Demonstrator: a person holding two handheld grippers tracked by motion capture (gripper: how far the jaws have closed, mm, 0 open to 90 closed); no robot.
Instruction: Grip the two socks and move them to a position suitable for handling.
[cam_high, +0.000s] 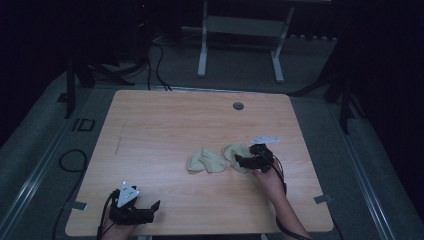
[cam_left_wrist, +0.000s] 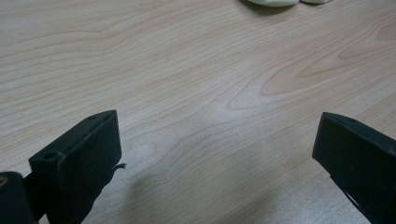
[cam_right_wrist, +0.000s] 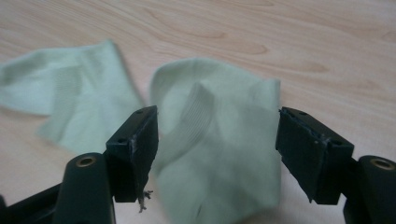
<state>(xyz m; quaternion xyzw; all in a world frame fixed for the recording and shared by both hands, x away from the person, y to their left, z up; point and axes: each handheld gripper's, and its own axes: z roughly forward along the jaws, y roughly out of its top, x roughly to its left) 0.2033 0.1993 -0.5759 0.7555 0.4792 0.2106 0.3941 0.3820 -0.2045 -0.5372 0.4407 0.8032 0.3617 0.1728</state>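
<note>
we note two pale green socks on the light wood desk (cam_high: 165, 120), lying right of centre and nearly touching each other; the near sock (cam_right_wrist: 219, 154) sits directly ahead of the right gripper (cam_right_wrist: 217, 149) and partly between its jaws, which stand apart on either side of the cloth with no pad visibly pressing on it, so we read the gripper as spread and not yet pinching; in the high view the right gripper (cam_high: 255, 160) overlaps the right-hand edge of that sock (cam_high: 235, 152), with the person's right hand (cam_high: 270, 180) coming in from the lower right; the far sock (cam_right_wrist: 70, 107) lies off to the left of the jaws in the right gripper view, and in the high view it is the one toward the desk's middle (cam_high: 205, 161); the near sock is crumpled, its ribbed cuff folded up through the middle, its long axis running roughly away from the gripper, so the jaws straddle its width; the left gripper (cam_high: 132, 210) rests near the front left edge of the desk, well apart from both socks, jaws wide over bare wood (cam_left_wrist: 210, 116); we judge the right hand far the nearer, and a grasp would need the jaws to drop and close across the bunched cloth
</note>
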